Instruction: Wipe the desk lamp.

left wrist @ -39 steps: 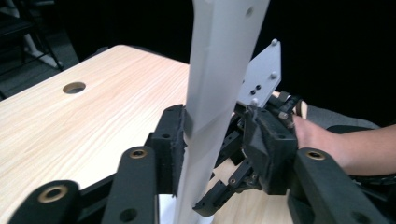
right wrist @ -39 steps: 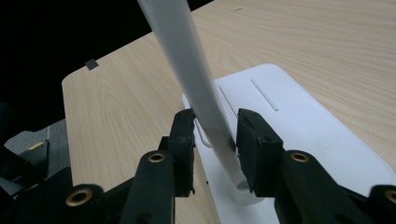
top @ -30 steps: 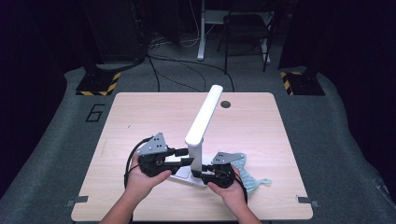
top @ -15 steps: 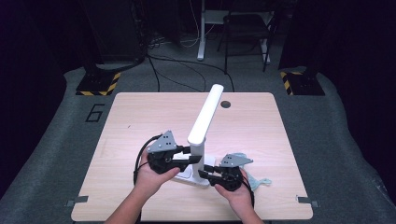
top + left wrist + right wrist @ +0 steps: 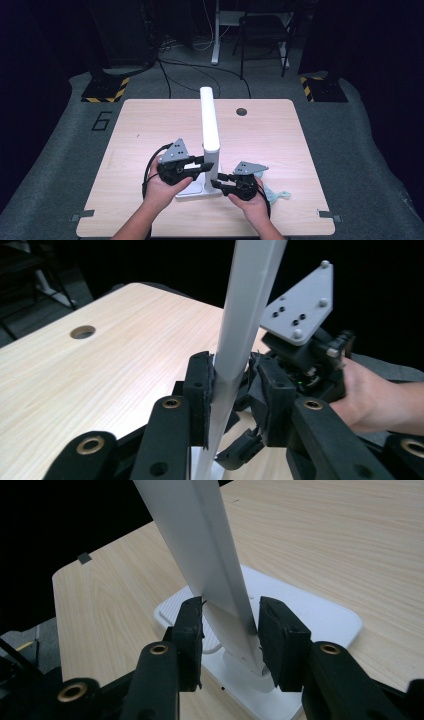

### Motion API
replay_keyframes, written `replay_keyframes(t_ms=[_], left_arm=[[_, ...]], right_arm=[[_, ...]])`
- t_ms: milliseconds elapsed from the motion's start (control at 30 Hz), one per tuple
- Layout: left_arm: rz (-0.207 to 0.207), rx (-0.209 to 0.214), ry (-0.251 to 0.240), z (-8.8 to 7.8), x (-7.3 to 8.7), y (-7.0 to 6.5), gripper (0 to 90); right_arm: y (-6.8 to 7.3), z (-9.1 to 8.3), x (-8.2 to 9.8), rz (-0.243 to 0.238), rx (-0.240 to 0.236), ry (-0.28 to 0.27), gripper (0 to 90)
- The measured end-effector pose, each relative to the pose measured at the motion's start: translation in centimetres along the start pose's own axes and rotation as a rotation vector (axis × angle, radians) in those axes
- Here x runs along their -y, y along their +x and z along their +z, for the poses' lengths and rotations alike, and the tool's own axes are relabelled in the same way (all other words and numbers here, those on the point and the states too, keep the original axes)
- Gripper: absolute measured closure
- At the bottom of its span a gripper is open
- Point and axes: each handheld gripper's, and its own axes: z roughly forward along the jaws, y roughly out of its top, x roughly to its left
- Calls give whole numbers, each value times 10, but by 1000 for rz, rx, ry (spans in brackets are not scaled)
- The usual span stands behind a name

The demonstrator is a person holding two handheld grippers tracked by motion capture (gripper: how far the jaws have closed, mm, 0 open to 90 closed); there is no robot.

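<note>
lamp arm (image 5: 209, 120) clamped by left hand-held gripper (image 5: 200, 164), right hand-held gripper (image 5: 216, 181) loosely straddling lower stem; base (image 5: 197, 190) may tip if twisted unevenly.

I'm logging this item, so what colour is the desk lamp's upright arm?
White, like its flat base; the lamp arm shows best in the right gripper view.

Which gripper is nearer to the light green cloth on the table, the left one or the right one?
The right. The right gripper is beside the cloth, which lies just behind that hand. The left gripper is on the far side of the white lamp, clearly farther from it.
</note>
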Motion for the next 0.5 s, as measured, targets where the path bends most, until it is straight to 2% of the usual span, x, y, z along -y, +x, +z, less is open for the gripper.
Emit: replay_keyframes(t_ms=[100,167,267,367,433,500], left_arm=[[3,-18,-7,3,-1,1,733],[9,-31,4,4,-2,0,742],[13,-54,10,8,-5,0,749],[2,-73,-4,14,-6,1,752],[-13,-50,-10,17,-6,3,745],[-26,-70,-28,18,-5,3,703]], right_arm=[[-1,0,0,33,10,-14,524],[1,1,1,28,33,-6,489],[4,2,0,5,64,-13,459],[6,3,-1,14,89,-28,421],[6,4,-4,33,109,-40,407],[5,4,-8,36,127,-53,395]])
